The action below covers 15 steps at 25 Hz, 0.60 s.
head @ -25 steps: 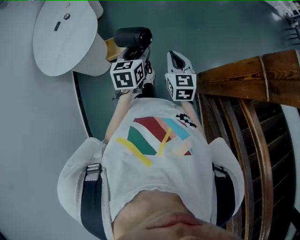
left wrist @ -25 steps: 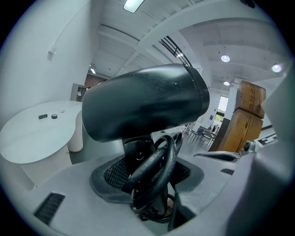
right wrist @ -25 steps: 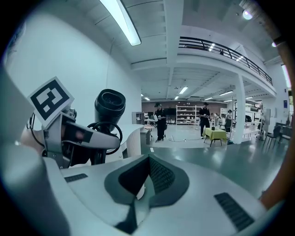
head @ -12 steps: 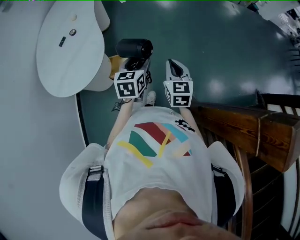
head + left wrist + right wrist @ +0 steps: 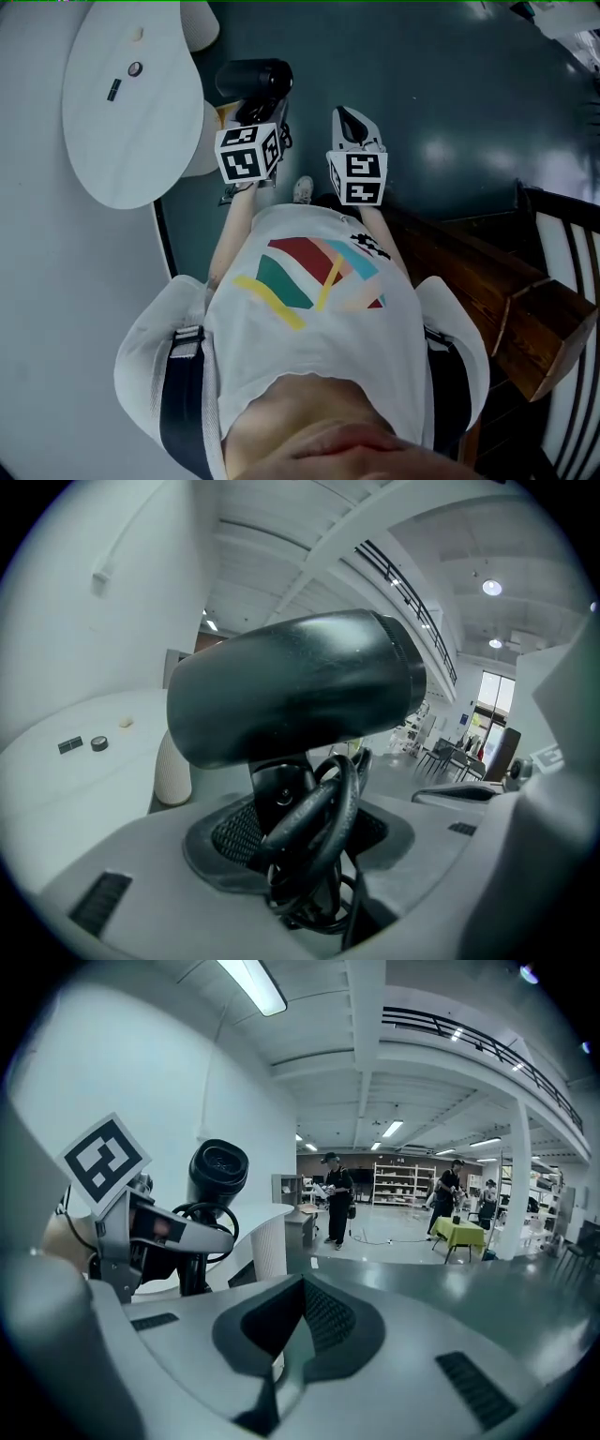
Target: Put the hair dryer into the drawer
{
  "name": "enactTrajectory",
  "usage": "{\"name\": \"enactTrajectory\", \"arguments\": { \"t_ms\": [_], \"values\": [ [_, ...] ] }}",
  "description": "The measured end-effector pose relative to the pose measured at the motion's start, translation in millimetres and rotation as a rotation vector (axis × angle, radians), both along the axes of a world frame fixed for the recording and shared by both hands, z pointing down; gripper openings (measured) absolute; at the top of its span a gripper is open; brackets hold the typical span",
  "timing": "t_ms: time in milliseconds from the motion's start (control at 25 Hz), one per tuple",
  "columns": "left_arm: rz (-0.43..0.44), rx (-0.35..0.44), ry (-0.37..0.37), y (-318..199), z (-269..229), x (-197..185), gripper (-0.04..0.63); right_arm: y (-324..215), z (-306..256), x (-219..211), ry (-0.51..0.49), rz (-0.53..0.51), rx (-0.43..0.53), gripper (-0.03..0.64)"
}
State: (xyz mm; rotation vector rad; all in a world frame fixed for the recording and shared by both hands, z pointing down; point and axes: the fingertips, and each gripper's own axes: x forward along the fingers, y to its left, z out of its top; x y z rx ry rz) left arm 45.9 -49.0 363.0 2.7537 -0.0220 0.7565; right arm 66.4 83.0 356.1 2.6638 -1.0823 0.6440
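Well, start with the head view. Find the black hair dryer (image 5: 251,77) out in front of the body, above the dark floor (image 5: 441,84), just beside the edge of the round white table (image 5: 112,141). See the left gripper (image 5: 263,111) clamped on it from below, and the right gripper (image 5: 349,118) close by, carrying nothing. No drawer to spot here, so look around for it before walking on. Mind the brown wooden furniture (image 5: 487,281) on the right.

Next, the left gripper view. Notice the jaws squeezed on the dryer's handle (image 5: 278,791), with loops of black cord (image 5: 339,799) caught in there too and the fat barrel on top. Hold tight and level, since such a top-heavy thing probably tips easily. Watch that no cord loop hangs loose to snag on the drawer edge.

Last, the right gripper view. Spot the jaws pressed together, with nothing between them. Probably best to use this free one to pull the drawer open.
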Motion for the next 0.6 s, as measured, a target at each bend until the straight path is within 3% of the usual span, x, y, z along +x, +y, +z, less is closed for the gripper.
{"name": "enactTrajectory", "arguments": {
  "t_ms": [280,600],
  "values": [
    [-0.055,0.006,-0.033,-22,12,25,0.227,-2,15,32,-0.045,0.008,0.003,0.009],
    [-0.130,-0.003,-0.053,-44,24,72,0.227,-49,28,98,-0.058,-0.106,0.000,0.009]
  ]
}}
